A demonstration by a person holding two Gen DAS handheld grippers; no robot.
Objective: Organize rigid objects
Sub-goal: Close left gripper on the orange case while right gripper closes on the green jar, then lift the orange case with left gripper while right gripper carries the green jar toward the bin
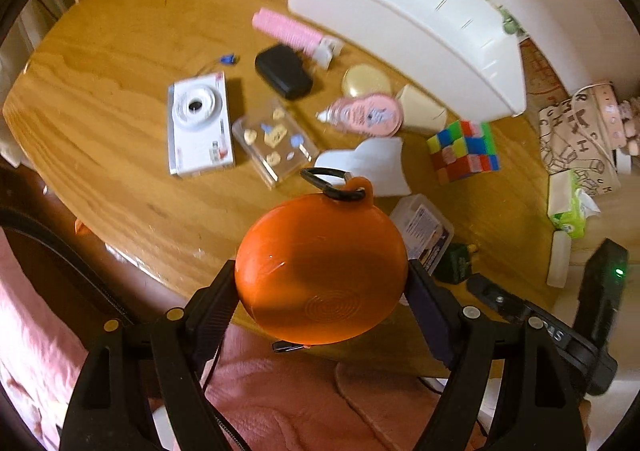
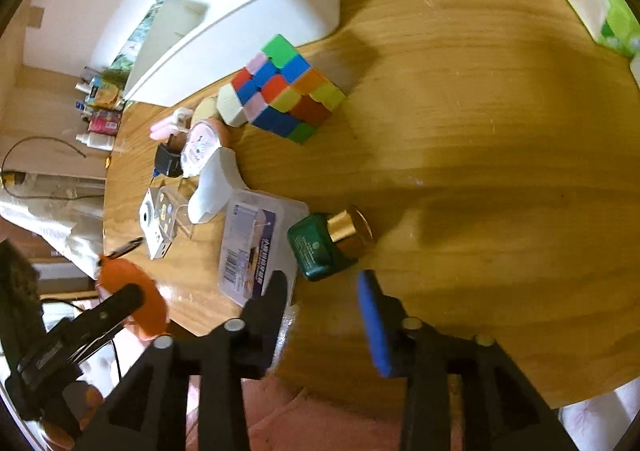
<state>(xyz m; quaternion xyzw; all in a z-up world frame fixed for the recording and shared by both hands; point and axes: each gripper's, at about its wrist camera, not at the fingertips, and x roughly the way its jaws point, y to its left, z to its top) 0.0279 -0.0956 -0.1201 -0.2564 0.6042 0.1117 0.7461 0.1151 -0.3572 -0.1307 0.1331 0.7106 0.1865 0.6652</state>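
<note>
My left gripper [image 1: 322, 283] is shut on an orange round case [image 1: 320, 267] with a black carabiner, held above the table's near edge; it also shows in the right wrist view [image 2: 134, 301]. My right gripper [image 2: 324, 307] is open and empty, just short of a green bottle with a gold cap [image 2: 326, 241] and a clear plastic box [image 2: 256, 247]. A white storage bin [image 1: 400, 19] stands at the back of the wooden table [image 1: 120, 51]. A colour cube [image 1: 464, 151], white camera [image 1: 198, 123], black case [image 1: 284, 71] and pink tape dispenser [image 1: 368, 115] lie between.
A pink comb [image 1: 288, 29], a clear sticker case [image 1: 276, 141], a white cloud-shaped piece [image 1: 368, 165] and a beige wedge [image 1: 420, 109] also lie on the table. A tissue pack [image 1: 568, 203] and a printed bag [image 1: 576, 139] sit right. Bottles [image 2: 100, 111] stand beyond the table.
</note>
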